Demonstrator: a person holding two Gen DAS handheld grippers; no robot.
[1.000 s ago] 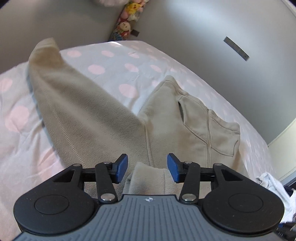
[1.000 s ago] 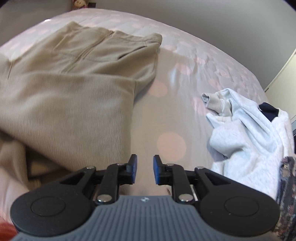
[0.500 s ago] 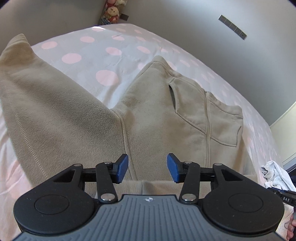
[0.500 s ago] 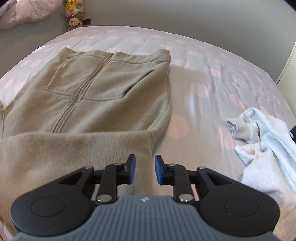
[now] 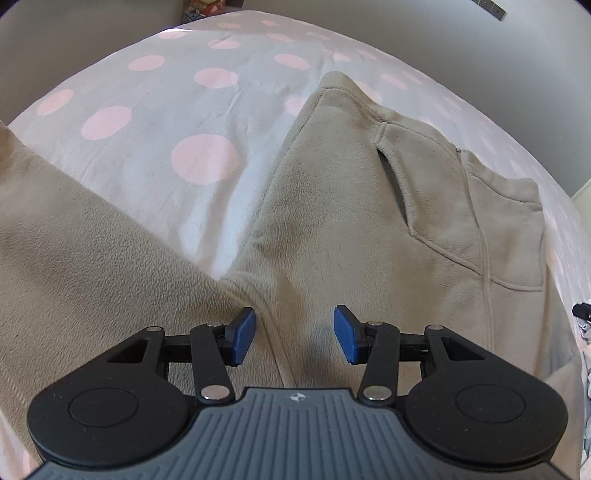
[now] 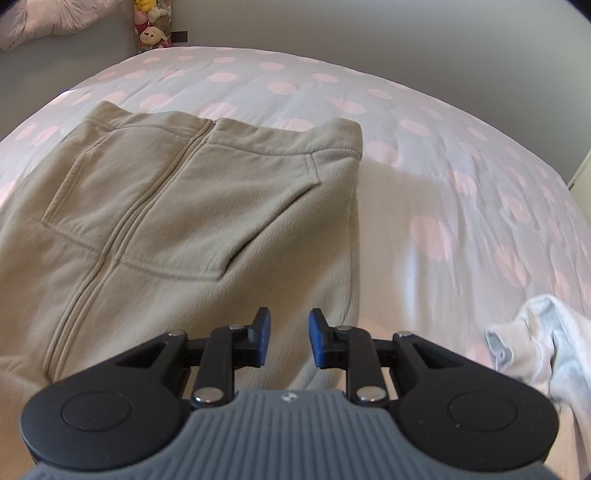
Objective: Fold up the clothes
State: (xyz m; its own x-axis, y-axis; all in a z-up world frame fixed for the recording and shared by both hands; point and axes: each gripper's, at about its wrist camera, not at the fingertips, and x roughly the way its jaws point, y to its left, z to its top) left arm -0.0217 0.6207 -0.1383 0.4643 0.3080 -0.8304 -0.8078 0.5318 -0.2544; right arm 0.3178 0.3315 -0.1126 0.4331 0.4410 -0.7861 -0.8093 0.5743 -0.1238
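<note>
- From my remote seat, I see the left gripper (image 5: 294,335) with its blue pads spread wide apart and nothing between them; it hangs just above the beige fleece jacket (image 5: 343,221).
- In the left wrist view the jacket lies flat on the bed (image 5: 155,110), its body running from near centre to the far right, with a slit pocket (image 5: 393,192) and a centre seam visible.
- A sleeve (image 5: 81,258) of the same jacket stretches out to the near left, meeting the body just in front of the left pad; a wedge of bedspread shows between sleeve and body.
- The right gripper (image 6: 289,338) has its pads parted by a narrower gap, also holding nothing, and it sits over the near right edge of the jacket (image 6: 184,221).
- In the right wrist view the jacket fills the left half of the bed, hem at the far end, zipper line (image 6: 122,236) running near to far, and a pocket on either side of it.
- The bedspread (image 6: 424,155) is pale with pink dots, lying bare to the right of the jacket.
- A light grey garment (image 6: 543,347) is crumpled at the near right, apart from the jacket.
- Stuffed toys (image 6: 151,27) stand against the wall at the far left corner.
</note>
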